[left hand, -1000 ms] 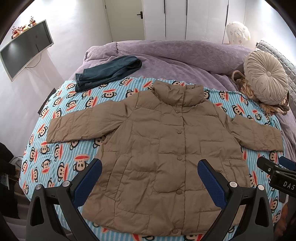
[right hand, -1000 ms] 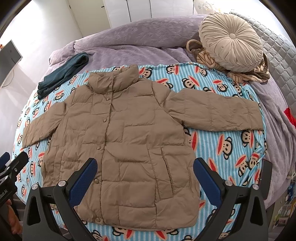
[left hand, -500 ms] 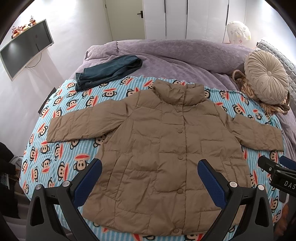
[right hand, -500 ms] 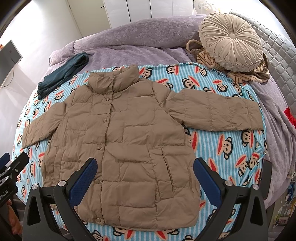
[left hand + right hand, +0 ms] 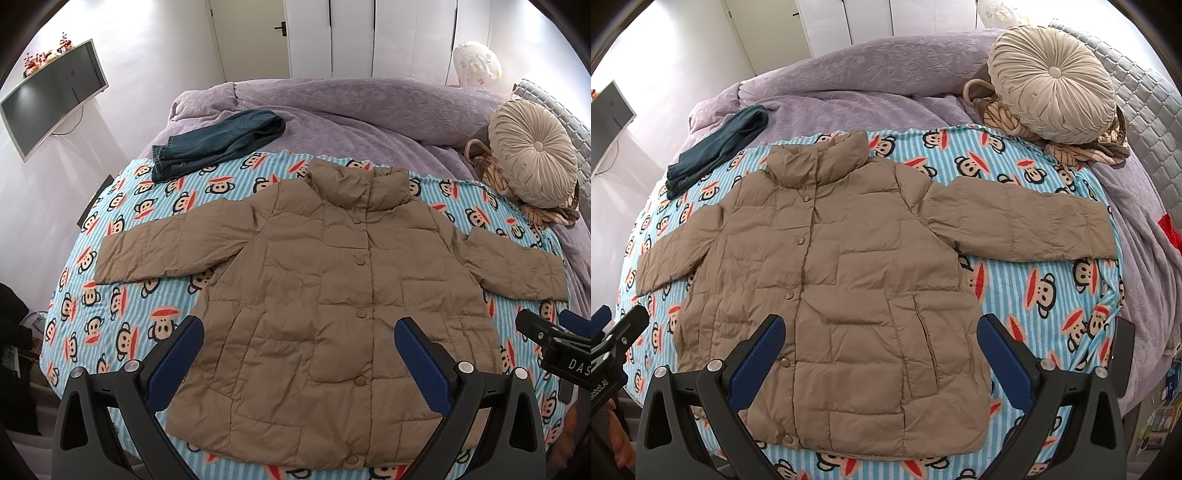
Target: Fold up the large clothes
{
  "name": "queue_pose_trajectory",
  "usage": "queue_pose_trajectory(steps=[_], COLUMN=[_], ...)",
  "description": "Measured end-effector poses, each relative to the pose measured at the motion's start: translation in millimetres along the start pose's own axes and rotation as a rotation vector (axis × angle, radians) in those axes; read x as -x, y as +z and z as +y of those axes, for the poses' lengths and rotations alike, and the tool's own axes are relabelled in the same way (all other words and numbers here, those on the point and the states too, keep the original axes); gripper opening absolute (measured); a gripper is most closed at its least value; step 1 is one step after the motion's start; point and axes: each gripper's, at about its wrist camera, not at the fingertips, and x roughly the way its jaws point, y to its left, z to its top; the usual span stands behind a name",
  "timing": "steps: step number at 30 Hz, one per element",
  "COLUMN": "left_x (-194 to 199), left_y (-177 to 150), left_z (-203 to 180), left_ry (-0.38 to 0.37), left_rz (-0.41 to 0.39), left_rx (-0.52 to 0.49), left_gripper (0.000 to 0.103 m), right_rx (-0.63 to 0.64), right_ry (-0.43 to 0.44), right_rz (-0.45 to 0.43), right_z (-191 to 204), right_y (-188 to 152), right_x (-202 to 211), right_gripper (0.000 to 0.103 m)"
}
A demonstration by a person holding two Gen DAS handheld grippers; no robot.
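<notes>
A tan quilted jacket [image 5: 332, 295] lies flat and buttoned on a blue monkey-print sheet [image 5: 122, 288], collar at the far side and both sleeves spread out. It also shows in the right wrist view [image 5: 842, 288]. My left gripper [image 5: 299, 354] is open and empty, hovering above the jacket's lower hem. My right gripper [image 5: 879, 350] is open and empty, also above the hem, nearer the jacket's right side. The right gripper's tip shows at the left wrist view's right edge [image 5: 546, 339].
Folded dark blue jeans [image 5: 218, 142] lie at the far left of the bed. A round beige cushion [image 5: 532, 155] sits on a striped cloth at the far right. A purple duvet [image 5: 351, 107] is bunched behind. A monitor [image 5: 51, 96] hangs on the left wall.
</notes>
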Motion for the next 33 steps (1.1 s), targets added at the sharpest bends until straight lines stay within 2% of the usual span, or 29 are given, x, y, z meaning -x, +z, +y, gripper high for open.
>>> queue_pose_trajectory(steps=[33], left_x=[-4.2], left_y=[-3.6], left_z=[3.4], left_ry=[-0.003], left_rz=[0.01], left_rx=[-0.004], left_gripper=[0.103], right_rx=[0.002], right_ry=[-0.002], right_rz=[0.0], right_z=[1.6], right_y=[1.9], right_x=[0.4], right_gripper=[0.103])
